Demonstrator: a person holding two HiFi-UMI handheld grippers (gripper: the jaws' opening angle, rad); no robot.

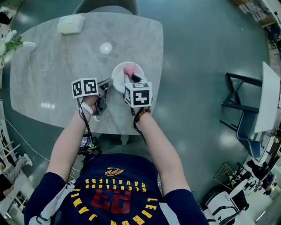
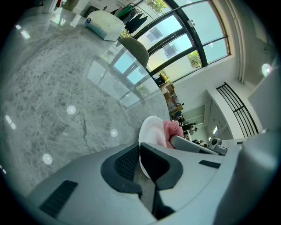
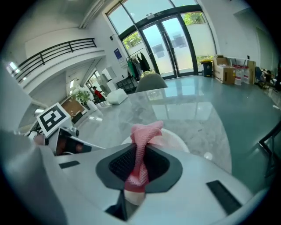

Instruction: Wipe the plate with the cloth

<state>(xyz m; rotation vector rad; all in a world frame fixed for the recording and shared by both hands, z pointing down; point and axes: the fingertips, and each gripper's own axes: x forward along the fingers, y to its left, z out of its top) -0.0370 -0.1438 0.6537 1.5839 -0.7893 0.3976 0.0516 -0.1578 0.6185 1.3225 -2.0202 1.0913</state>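
A white plate (image 1: 119, 81) sits near the front edge of the grey marble table (image 1: 52, 74), with a pink cloth (image 1: 129, 70) on it. My left gripper (image 1: 106, 86) is at the plate's left edge. In the left gripper view its jaws are shut on the plate's rim (image 2: 150, 130), and the cloth (image 2: 172, 131) lies just beyond. My right gripper (image 1: 133, 79) is over the plate's near side. In the right gripper view it (image 3: 139, 163) is shut on the bunched cloth (image 3: 147, 131), which stands above the plate (image 3: 178, 139).
A white pouch (image 1: 70, 24) lies at the table's far end and a small white disc (image 1: 106, 48) sits beyond the plate. A plant (image 1: 12, 44) stands at the left edge. A grey chair (image 1: 106, 6) is behind the table. A dark chair (image 1: 243, 103) stands on the floor at right.
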